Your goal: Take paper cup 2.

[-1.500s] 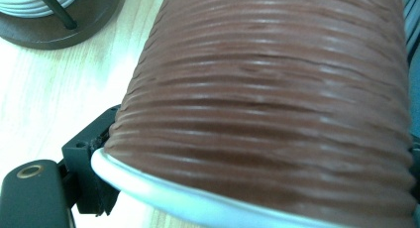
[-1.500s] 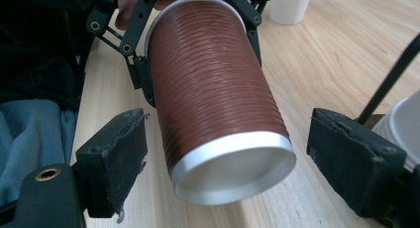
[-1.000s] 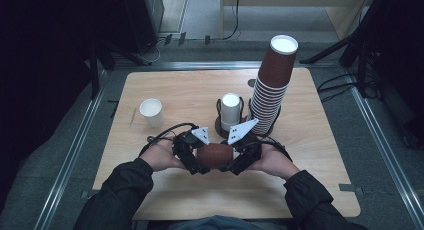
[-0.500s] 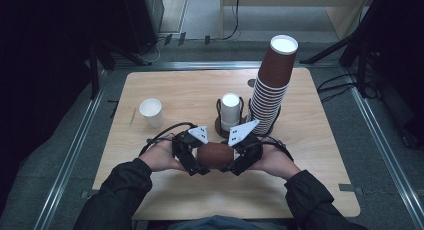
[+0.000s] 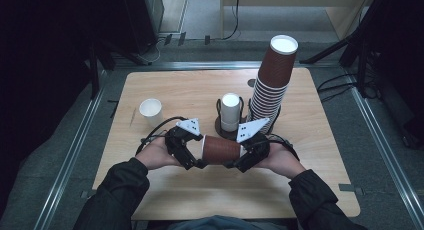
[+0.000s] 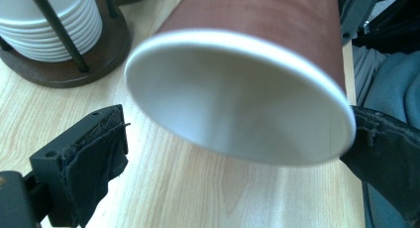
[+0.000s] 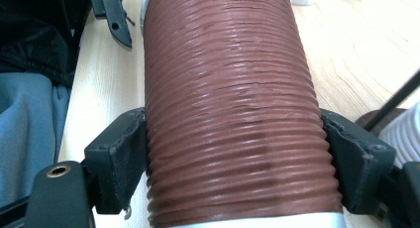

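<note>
Both grippers meet near the front middle of the wooden table (image 5: 320,190) in the high view: the left gripper (image 5: 196,151) and right gripper (image 5: 243,155) face each other with one brown ribbed paper cup (image 5: 221,149) lying on its side between them, white rim towards the left. From here the jaw contact is hard to make out. Counted on the table: one loose white cup (image 5: 150,112), one short white stack (image 5: 230,111) in a dark holder, one tall brown stack (image 5: 272,83) whose cups are too close-packed to count. Sleeves are cut off at the bottom edge.

Left gripper view: the jaws have just been opening and stand wide. The cup's white mouth (image 6: 237,96) sits between them; one pad is clear of the rim, the other lies at its edge, where contact cannot be judged. The holder's base (image 6: 74,64) is cut off at top left.

Right gripper view: both pads (image 7: 124,158) press the ribbed brown wall (image 7: 230,109), a firm grip near the base. The cup's far rim is partly cut off at the top.
</note>
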Demonstrator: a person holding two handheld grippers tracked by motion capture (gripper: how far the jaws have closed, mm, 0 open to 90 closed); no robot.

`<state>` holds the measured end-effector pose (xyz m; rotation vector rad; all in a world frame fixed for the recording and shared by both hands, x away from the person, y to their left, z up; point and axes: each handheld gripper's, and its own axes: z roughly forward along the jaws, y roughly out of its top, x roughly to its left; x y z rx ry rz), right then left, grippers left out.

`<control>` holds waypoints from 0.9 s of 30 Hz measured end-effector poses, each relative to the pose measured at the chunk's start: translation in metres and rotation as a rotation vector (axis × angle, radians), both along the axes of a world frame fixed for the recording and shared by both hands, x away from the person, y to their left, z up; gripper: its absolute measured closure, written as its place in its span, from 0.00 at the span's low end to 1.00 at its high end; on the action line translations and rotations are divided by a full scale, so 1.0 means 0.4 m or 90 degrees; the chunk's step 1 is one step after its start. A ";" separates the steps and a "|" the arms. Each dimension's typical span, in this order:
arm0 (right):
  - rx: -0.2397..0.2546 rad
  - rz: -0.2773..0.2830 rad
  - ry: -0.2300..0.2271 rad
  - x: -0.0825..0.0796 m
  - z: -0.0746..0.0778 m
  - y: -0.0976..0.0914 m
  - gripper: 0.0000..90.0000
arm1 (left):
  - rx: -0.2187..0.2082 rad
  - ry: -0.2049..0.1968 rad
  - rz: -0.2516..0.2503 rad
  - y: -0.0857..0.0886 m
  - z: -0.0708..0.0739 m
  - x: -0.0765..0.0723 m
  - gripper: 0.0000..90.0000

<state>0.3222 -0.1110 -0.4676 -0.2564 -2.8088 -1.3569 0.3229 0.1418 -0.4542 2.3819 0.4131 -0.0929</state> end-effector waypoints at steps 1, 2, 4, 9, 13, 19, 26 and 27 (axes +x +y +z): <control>0.002 -0.002 0.002 0.000 0.001 -0.005 0.22 | -0.005 -0.002 0.007 0.002 0.001 -0.001 0.00; 0.006 -0.006 0.001 0.001 0.003 -0.009 0.22 | -0.007 0.000 0.010 0.005 0.002 0.000 0.00; 0.012 -0.011 0.000 0.002 0.006 -0.018 0.22 | -0.019 0.004 0.016 0.009 0.004 0.002 0.00; 0.028 -0.026 0.004 0.005 0.014 -0.039 0.22 | -0.048 0.015 0.031 0.018 0.009 0.007 0.00; 0.067 -0.031 0.000 0.008 0.020 -0.051 0.21 | -0.073 0.023 0.035 0.021 0.013 0.009 0.00; 0.114 -0.031 0.009 0.009 0.024 -0.053 0.21 | -0.104 0.036 0.030 0.014 0.015 0.008 0.00; 0.147 -0.014 0.015 0.007 0.017 -0.031 0.21 | -0.111 0.039 0.017 -0.001 0.015 0.004 0.00; 0.149 -0.010 0.014 0.006 0.016 -0.028 0.21 | -0.112 0.041 0.015 -0.002 0.015 0.004 0.00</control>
